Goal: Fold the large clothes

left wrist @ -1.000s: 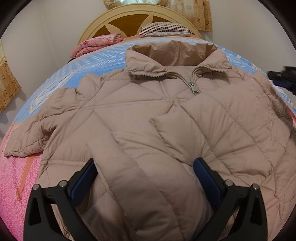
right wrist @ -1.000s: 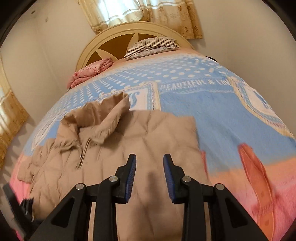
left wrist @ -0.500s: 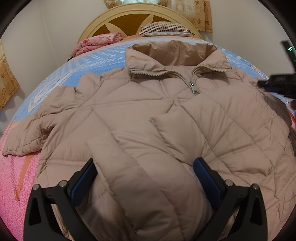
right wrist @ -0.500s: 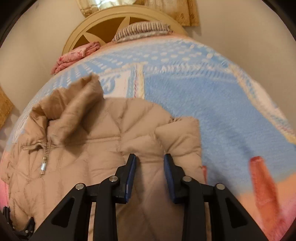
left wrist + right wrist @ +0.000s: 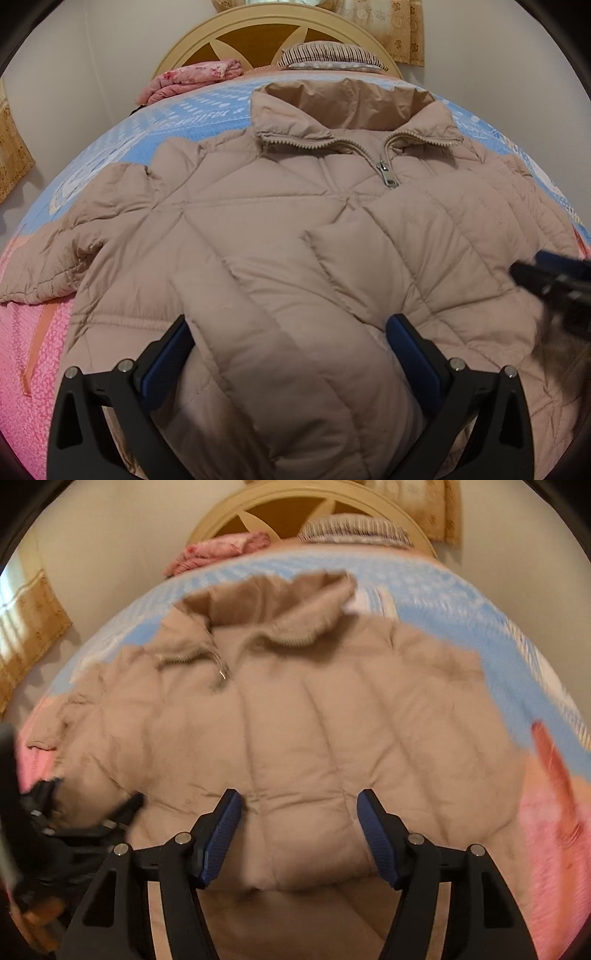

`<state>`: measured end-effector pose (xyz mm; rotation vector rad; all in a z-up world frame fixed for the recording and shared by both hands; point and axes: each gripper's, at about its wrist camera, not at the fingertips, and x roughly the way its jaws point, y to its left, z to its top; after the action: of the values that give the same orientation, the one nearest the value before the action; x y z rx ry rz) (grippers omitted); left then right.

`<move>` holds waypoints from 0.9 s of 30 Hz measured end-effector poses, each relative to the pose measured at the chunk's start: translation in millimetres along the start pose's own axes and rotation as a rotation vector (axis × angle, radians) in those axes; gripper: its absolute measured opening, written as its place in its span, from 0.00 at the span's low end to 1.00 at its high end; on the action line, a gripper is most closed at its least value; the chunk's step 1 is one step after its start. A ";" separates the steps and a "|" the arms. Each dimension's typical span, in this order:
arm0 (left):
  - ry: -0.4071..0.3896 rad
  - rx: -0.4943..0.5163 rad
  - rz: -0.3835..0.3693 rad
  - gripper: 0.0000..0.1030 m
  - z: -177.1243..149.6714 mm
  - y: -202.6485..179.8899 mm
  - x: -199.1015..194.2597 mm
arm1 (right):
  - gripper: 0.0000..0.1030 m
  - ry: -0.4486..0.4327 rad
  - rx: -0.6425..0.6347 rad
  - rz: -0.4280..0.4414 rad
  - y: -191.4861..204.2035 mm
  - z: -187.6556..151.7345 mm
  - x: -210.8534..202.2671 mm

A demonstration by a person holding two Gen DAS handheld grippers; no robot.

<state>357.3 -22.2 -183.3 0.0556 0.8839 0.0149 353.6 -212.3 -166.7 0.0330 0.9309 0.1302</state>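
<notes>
Bedding lies all around your work: a blue, dotted blanket (image 5: 122,147) covers the upper part of the frame, turning pink (image 5: 26,369) toward the lower left. A wooden headboard (image 5: 258,33) arches at the top centre, with a striped pillow (image 5: 328,59) right of it and a folded pink floral quilt (image 5: 192,79) to its left. Patterned curtains (image 5: 399,33) hang at the upper right and at the left edge.

Your jacket (image 5: 295,229), a beige quilted one, is spread front up across the middle of both views, collar toward the headboard and zipper pull (image 5: 386,175) just below the collar. One sleeve trails to the left edge of the left view; another sleeve lies folded across the chest toward the bottom centre.

Your left gripper (image 5: 290,354) stands wide, with that folded sleeve bulging up between the fingers; whether the pads press on it you cannot tell from here. Your right gripper (image 5: 299,830) is opening, its blue pads apart over the jacket's padded lower part, which fills the gap without being pinched. It also shows as a dark blur at the right edge of the left view.

White lettering on the blanket at the upper left is too distorted to read. The right view is smeared by motion.
</notes>
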 end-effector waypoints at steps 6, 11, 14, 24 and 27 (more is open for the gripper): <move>-0.002 -0.009 -0.018 1.00 0.3 1.8 -1.1 | 0.63 -0.032 -0.027 -0.033 4.0 -9.3 11.4; -0.031 -0.079 -0.073 1.00 -2.4 23.4 -26.7 | 0.63 -0.054 -0.013 -0.013 0.0 -10.0 9.5; -0.070 -0.099 -0.064 1.00 -4.0 46.0 -49.8 | 0.63 -0.057 -0.015 -0.015 1.1 -8.9 10.5; -0.103 -0.234 0.189 1.00 -20.3 213.4 -76.8 | 0.64 -0.069 -0.032 -0.034 3.6 -10.3 7.3; -0.079 -0.333 0.255 1.00 -29.9 277.3 -68.8 | 0.64 -0.071 -0.033 -0.035 2.8 -10.6 6.5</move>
<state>293.4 253.4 -133.9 -0.1420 0.7809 0.3947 348.6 -209.0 -178.0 -0.0093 0.8578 0.1113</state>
